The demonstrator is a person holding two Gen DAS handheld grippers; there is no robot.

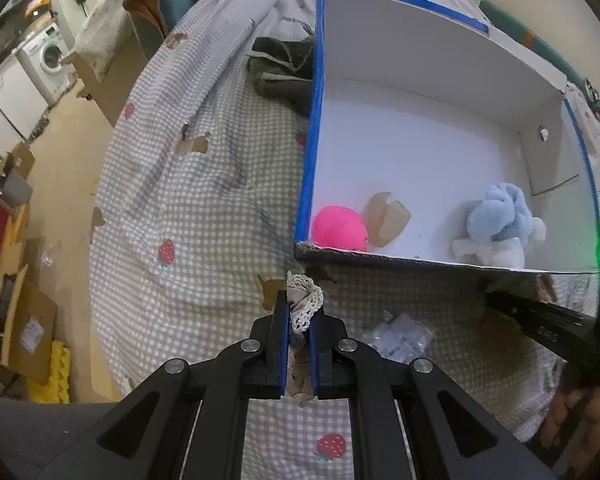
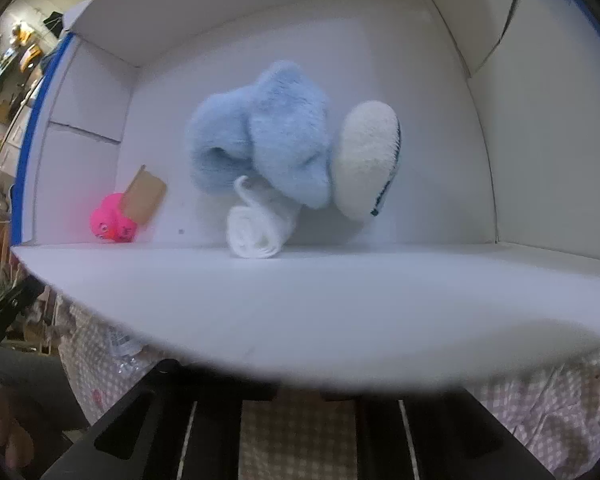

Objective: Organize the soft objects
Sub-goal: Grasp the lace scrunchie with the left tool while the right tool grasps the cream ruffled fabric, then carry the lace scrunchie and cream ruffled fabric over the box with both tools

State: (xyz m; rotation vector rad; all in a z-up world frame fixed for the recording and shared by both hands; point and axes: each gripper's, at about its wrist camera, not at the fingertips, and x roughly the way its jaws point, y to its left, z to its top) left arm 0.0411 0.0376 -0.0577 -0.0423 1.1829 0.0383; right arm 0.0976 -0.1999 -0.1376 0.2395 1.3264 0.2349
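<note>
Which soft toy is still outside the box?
The cream crocheted toy, clamped in the left gripper over the checked bedspread. The pink toy and blue plush already lie inside the white box.

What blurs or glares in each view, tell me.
Left wrist view: sharp overall, with fisheye bending of the box walls, a green light flare at the right edge, and the left gripper shut on a crocheted item. Right wrist view: the near box flap is an out-of-focus white smear hiding the gripper's fingertips; the blue plush is slightly soft, the pink toy oversaturated.
</note>
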